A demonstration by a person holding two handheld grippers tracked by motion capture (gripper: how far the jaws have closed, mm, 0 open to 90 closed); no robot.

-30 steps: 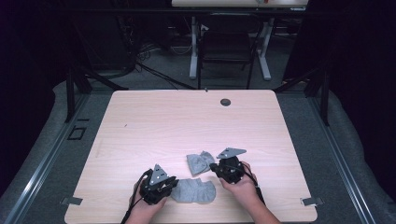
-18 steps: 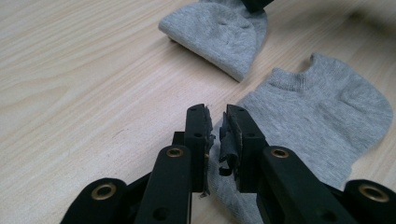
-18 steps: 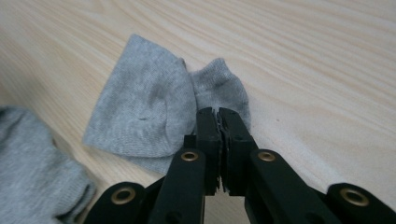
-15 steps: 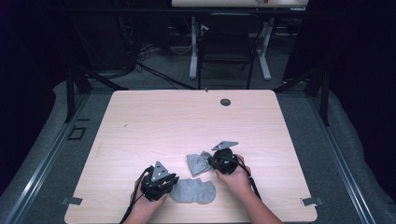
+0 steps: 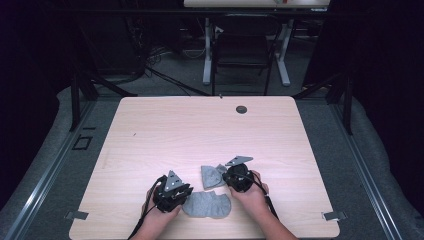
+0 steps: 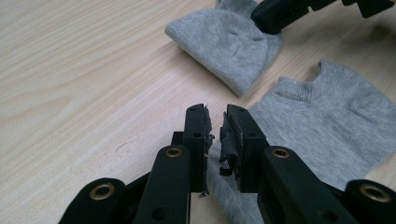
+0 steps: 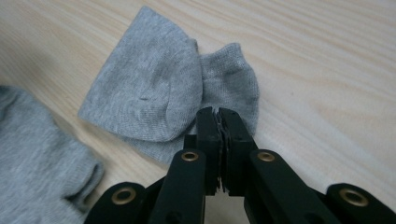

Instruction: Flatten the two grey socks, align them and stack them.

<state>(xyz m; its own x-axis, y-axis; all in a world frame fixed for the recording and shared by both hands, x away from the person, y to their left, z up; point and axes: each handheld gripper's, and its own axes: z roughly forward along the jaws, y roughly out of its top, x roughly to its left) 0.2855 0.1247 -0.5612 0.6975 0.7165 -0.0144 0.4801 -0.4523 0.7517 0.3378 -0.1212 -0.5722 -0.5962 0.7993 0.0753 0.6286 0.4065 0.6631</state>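
Observation:
Two grey ankle socks lie near the table's front edge. The flat sock [image 5: 207, 205] [image 6: 327, 126] lies nearest me. My left gripper [image 5: 186, 198] [image 6: 216, 112] is at its left end, jaws nearly together with grey fabric showing in the narrow gap. The folded sock [image 5: 211, 176] [image 7: 149, 88] lies just behind it, its toe doubled over. My right gripper [image 5: 223, 176] [image 7: 218, 112] has just closed a little further, and its jaws press together on that sock's right edge. Its black tip [image 6: 275, 14] also lies on the folded sock in the left gripper view.
The pale wooden table [image 5: 200, 130] has a small black round cap [image 5: 241, 109] near its far edge. Beyond it stand a dark chair [image 5: 242, 55] and white desk legs [image 5: 207, 55]. Both hands rest close to the front edge.
The right gripper has shifted slightly to the left, onto the folded sock. The left gripper and the flat sock lie where they were.

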